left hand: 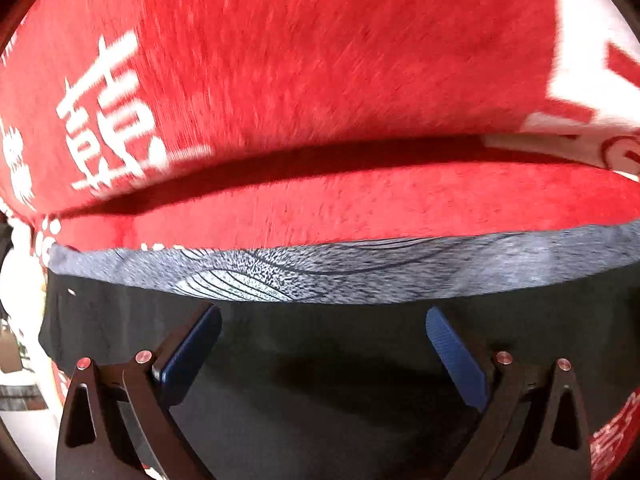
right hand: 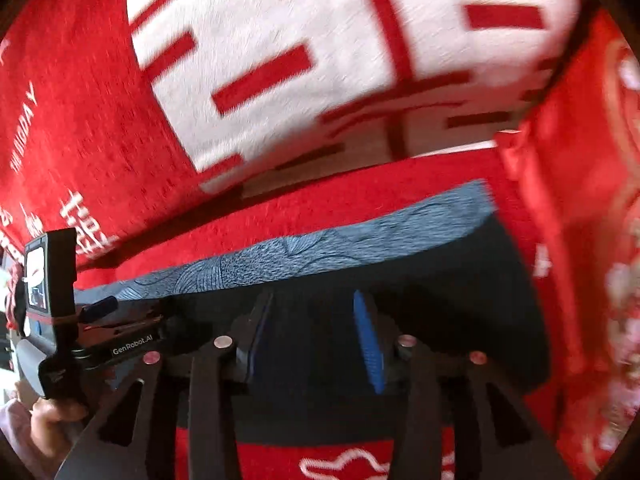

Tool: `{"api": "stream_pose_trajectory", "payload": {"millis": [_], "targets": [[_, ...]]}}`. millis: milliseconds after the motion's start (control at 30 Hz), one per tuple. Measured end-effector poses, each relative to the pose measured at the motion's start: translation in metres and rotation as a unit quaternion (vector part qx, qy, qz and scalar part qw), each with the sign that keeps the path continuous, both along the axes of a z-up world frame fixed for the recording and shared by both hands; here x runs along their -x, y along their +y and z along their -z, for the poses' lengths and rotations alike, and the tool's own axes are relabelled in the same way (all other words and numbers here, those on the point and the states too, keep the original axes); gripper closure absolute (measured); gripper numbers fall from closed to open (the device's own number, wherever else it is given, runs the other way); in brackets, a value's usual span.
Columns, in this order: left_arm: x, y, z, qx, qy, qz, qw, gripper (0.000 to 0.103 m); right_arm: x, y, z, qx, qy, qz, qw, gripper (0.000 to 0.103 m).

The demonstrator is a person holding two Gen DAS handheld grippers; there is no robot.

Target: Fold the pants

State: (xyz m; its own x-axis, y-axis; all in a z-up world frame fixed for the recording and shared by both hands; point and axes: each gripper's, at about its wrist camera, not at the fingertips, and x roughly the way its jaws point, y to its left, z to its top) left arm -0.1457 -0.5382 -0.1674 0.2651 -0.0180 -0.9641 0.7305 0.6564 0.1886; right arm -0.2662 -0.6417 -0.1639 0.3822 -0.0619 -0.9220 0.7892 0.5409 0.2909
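Pants [left hand: 320,360] of dark, near-black cloth lie spread flat on a red plush blanket [left hand: 320,80], filling the lower middle of both wrist views. Along their far edge runs a grey-blue band [left hand: 320,272] printed with fine dark curving lines and stippled patches, paler towards its left part in the left wrist view; it forms a long, gently bowed strip between the dark cloth and the red pile. In the right wrist view the same band [right hand: 320,248] slants up to the right and ends at a corner where the dark cloth turns down along the blanket. The dark fabric looks smooth, with only soft shadows and no sharp creases to be made out. The blanket bears large white characters and blocks, and a fold in it casts a dark shadow just beyond the pants. The left hand-held gripper [left hand: 324,356] hangs over the dark cloth with its blue pads set wide apart and nothing between them. The right hand-held gripper [right hand: 316,340] also points down at the dark cloth, its pads parted by a narrower gap, gripping nothing; whether the tips touch the fabric cannot be told. At the left edge of the right wrist view the other gripper's body shows, held by a hand [right hand: 52,416].
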Motion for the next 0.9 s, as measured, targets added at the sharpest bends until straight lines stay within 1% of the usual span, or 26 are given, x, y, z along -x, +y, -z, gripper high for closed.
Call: {"api": "stream_pose_trajectory", "payload": {"millis": [33, 67, 100, 133, 167, 200, 233, 333, 433, 500, 533, 600, 667, 767, 800, 833, 900], "targets": [[-0.004, 0.001, 0.003, 0.011, 0.004, -0.006, 0.9999, 0.000, -0.005, -0.001, 0.012, -0.006, 0.019, -0.002, 1.000, 0.059], [-0.008, 0.002, 0.005, 0.022, 0.010, -0.014, 0.9996, 0.000, -0.007, -0.004, 0.023, -0.004, 0.048, 0.002, 0.999, 0.059], [-0.011, 0.002, 0.009, 0.023, 0.017, -0.017, 0.9994, 0.000, -0.004, -0.008, 0.026, 0.003, 0.056, 0.010, 0.998, 0.062], [-0.013, 0.002, 0.011, 0.025, 0.021, -0.020, 0.9993, 0.000, 0.003, -0.013, 0.024, 0.012, 0.044, 0.023, 0.999, 0.062], [-0.015, 0.003, 0.012, 0.026, 0.021, -0.019, 0.9992, 0.000, 0.009, -0.019, 0.021, 0.023, 0.055, 0.039, 0.997, 0.062], [-0.016, 0.004, 0.012, 0.026, 0.018, -0.014, 0.9994, 0.000, 0.014, -0.022, 0.021, 0.031, 0.070, 0.050, 0.996, 0.059], [-0.018, 0.005, 0.012, 0.025, 0.015, -0.009, 0.9995, 0.000, 0.022, -0.025, 0.020, 0.030, 0.075, 0.062, 0.995, 0.059], [-0.011, 0.007, 0.000, 0.013, 0.006, 0.000, 0.9999, 0.000, 0.042, -0.028, 0.013, 0.003, 0.057, 0.088, 0.995, 0.059], [-0.009, 0.017, -0.015, 0.020, 0.005, 0.008, 0.9997, 0.000, 0.058, -0.017, 0.004, -0.003, 0.051, 0.095, 0.994, 0.059], [-0.005, 0.025, -0.025, 0.019, 0.001, 0.017, 0.9997, 0.000, 0.072, -0.011, 0.000, -0.016, 0.032, 0.103, 0.994, 0.059], [0.001, 0.028, -0.031, 0.019, 0.001, 0.019, 0.9996, 0.000, 0.077, -0.004, -0.002, -0.025, 0.022, 0.106, 0.994, 0.059], [0.010, 0.041, -0.035, 0.020, 0.014, 0.026, 0.9994, 0.000, 0.082, 0.010, -0.010, -0.040, 0.005, 0.112, 0.993, 0.059], [0.022, 0.045, -0.030, 0.013, 0.025, 0.044, 0.9987, 0.000, 0.089, 0.023, -0.012, -0.057, -0.014, 0.117, 0.991, 0.058], [0.043, 0.054, -0.007, -0.016, 0.037, 0.064, 0.9971, 0.000, 0.102, 0.042, -0.008, -0.090, -0.033, 0.131, 0.987, 0.054], [0.047, 0.059, -0.001, -0.009, 0.032, 0.059, 0.9977, 0.000, 0.102, 0.047, -0.002, -0.098, -0.036, 0.137, 0.985, 0.054], [0.048, 0.064, -0.003, 0.011, 0.023, 0.048, 0.9985, 0.000, 0.105, 0.052, 0.005, -0.109, -0.040, 0.145, 0.983, 0.054], [0.048, 0.068, -0.003, 0.015, 0.022, 0.034, 0.9991, 0.000, 0.116, 0.057, 0.013, -0.129, -0.045, 0.165, 0.977, 0.054]]}}
